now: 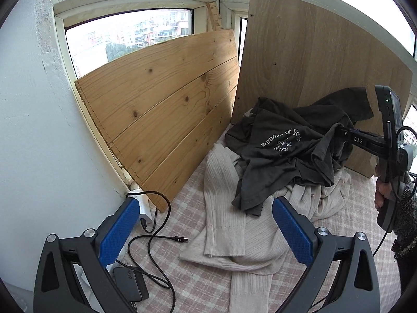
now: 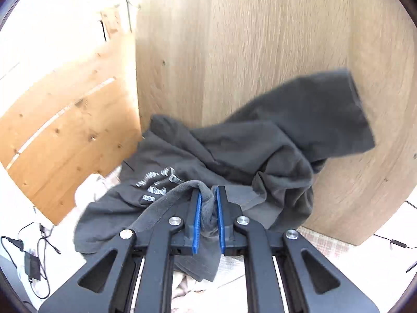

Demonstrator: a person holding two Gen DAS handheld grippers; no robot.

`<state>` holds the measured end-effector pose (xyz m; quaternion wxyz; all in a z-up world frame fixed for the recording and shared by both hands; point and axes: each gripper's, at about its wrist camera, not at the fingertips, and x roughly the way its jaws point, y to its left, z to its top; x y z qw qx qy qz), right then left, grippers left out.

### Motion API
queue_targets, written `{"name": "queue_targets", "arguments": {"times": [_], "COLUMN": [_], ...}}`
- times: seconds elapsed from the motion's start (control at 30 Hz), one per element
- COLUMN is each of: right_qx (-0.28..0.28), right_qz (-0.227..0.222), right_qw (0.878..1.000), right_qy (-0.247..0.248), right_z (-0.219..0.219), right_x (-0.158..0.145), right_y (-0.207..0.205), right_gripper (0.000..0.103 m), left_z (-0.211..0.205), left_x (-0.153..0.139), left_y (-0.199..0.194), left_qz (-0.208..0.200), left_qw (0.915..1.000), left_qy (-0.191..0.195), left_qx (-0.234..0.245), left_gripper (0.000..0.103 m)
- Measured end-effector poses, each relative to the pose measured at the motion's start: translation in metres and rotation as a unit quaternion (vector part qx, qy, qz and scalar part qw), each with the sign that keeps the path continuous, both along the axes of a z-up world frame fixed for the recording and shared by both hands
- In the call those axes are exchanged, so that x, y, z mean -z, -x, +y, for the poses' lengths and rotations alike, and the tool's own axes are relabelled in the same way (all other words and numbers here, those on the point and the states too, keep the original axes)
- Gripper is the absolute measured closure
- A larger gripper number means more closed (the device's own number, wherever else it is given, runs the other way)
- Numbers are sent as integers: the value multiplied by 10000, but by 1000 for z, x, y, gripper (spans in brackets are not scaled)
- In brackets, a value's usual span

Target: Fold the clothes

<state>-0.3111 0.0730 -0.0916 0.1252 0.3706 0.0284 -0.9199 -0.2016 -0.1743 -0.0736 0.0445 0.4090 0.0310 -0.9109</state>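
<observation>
A crumpled dark grey T-shirt (image 1: 289,146) with white lettering lies on a cream ribbed sweater (image 1: 234,224) on the pink checked surface (image 1: 198,281). My right gripper (image 2: 208,195) is shut on a bunched edge of the dark grey T-shirt (image 2: 260,140), lifting it; it also shows in the left wrist view (image 1: 341,133) at the shirt's right side. My left gripper (image 1: 206,208) is open and empty, its blue pads (image 1: 120,229) wide apart, hovering over the near part of the sweater.
A pine board (image 1: 161,104) and a pale wood panel (image 1: 312,60) lean against the windows behind the clothes. A black charger (image 1: 130,284) with its cable (image 1: 156,234) lies at the near left. A white wall (image 1: 39,130) stands left.
</observation>
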Motion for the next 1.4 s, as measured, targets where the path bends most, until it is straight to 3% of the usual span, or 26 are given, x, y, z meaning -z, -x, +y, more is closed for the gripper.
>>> {"name": "queue_targets", "arguments": {"times": [0.2,0.3,0.43,0.47,0.6,0.67,0.73,0.8,0.83,0.87,0.9,0.97,1.03,1.1,1.13,1.17,1.23,1.33,1.4], "right_qx": [-182,70,640,790,1627,2017,2358,2514,2585,2660,2660,2556,2413,2249,2123,1997,1765,1586,1536], "right_qz": [715,820,899,955,869,79,-654,-1141,-1232,-1268,-1269,-1235,-1177,-1137,-1139,-1140,-1186,-1362,-1541], "right_qw": [9970,9957,9871,9859,9822,9790,9666,9582,9563,9547,9553,9588,9628,9672,9699,9725,9759,9756,9729], "right_qy": [220,421,1156,1126,344,-281,-763,-755,-594,-406,-214,123,300,318,346,373,491,668,787], "right_z": [18,44,110,124,165,180,193,213,221,227,231,231,222,207,199,191,177,156,142], "right_x": [-90,-108,-143,-150,-140,-103,-62,-31,-21,-16,-11,-5,-1,2,5,9,18,33,47], "right_y": [-63,-107,-191,-214,-291,-305,-315,-328,-330,-329,-327,-311,-289,-260,-240,-220,-178,-119,-84], "right_gripper": [94,95,99,99,99,98,94,91,89,81,63,39,37,37,37,37,37,37,37], "left_z": [-6,-10,-9,-7,13,28,46,66,77,87,96,109,114,115,116,119,122,117,106], "left_x": [-19,-24,-31,-34,-34,-29,-22,-9,0,10,20,43,65,82,89,96,110,109,100], "left_y": [-26,-36,-49,-51,-53,-48,-39,-29,-23,-16,-9,9,28,45,51,56,61,48,32], "left_qz": [205,252,315,341,307,192,54,-114,-207,-305,-405,-619,-844,-1013,-1077,-1172,-1426,-1335,-1243], "left_qw": [9998,9996,9992,9990,9978,9969,9945,9911,9891,9872,9857,9848,9855,9855,9846,9828,9775,9753,9752], "left_qy": [83,144,201,236,372,340,238,164,141,131,142,216,227,4,-117,-206,-270,-291,-394], "left_qx": [14,19,103,146,454,689,1020,1317,1451,1561,1630,1611,1457,1358,1373,1415,1531,1737,1789], "left_gripper": [1,1,1,1,1,1,1,1,1,1,1,1,1,5,14,37,70,89,91]}}
